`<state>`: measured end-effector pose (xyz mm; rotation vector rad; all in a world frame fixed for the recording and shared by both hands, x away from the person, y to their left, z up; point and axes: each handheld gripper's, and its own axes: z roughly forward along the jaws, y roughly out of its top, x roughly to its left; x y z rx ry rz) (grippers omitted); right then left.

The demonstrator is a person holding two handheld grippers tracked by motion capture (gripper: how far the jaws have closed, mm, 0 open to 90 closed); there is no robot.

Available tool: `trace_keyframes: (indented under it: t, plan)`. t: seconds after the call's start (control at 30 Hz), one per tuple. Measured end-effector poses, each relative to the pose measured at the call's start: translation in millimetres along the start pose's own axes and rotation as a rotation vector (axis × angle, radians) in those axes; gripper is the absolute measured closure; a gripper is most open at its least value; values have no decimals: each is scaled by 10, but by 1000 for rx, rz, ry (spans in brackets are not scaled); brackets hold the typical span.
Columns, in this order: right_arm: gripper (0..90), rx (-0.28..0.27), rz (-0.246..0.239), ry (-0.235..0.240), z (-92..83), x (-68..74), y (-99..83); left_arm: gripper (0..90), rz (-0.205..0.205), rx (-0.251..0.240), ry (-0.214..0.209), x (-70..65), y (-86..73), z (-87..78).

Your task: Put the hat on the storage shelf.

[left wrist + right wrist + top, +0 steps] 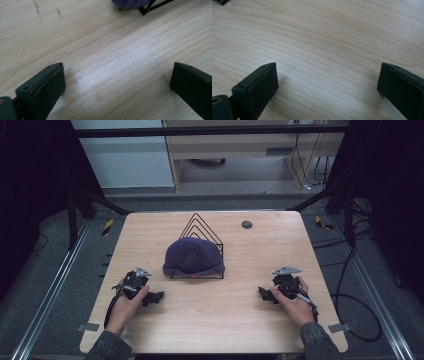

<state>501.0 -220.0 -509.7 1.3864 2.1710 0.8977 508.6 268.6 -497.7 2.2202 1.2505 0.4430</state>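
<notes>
Tools rest wide and empty: your left tool (156, 296) sees just the beanie (130, 3) edge ahead, cut off; your right tool (263, 293) faces bare counter (324, 37).

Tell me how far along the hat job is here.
Looks done: the dark purple knitted hat sits draped over the black wire triangular rack mid-table. In hand: nothing; the left gripper and right gripper rest open on the light wooden table, apart from the hat. Nothing visibly left.
</notes>
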Motion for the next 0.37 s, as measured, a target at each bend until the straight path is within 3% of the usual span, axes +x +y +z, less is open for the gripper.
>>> trace_keyframes:
  t: [0.07, 0.37]
  plan:
    - [24, -29, 7, -6, 1, 12, -36, 0, 1, -7, -2, 1, -6, 2]
    - [24, -27, 4, -6, -4, 15, -41, 0, 3, -13, -4, 4, -13, 2]
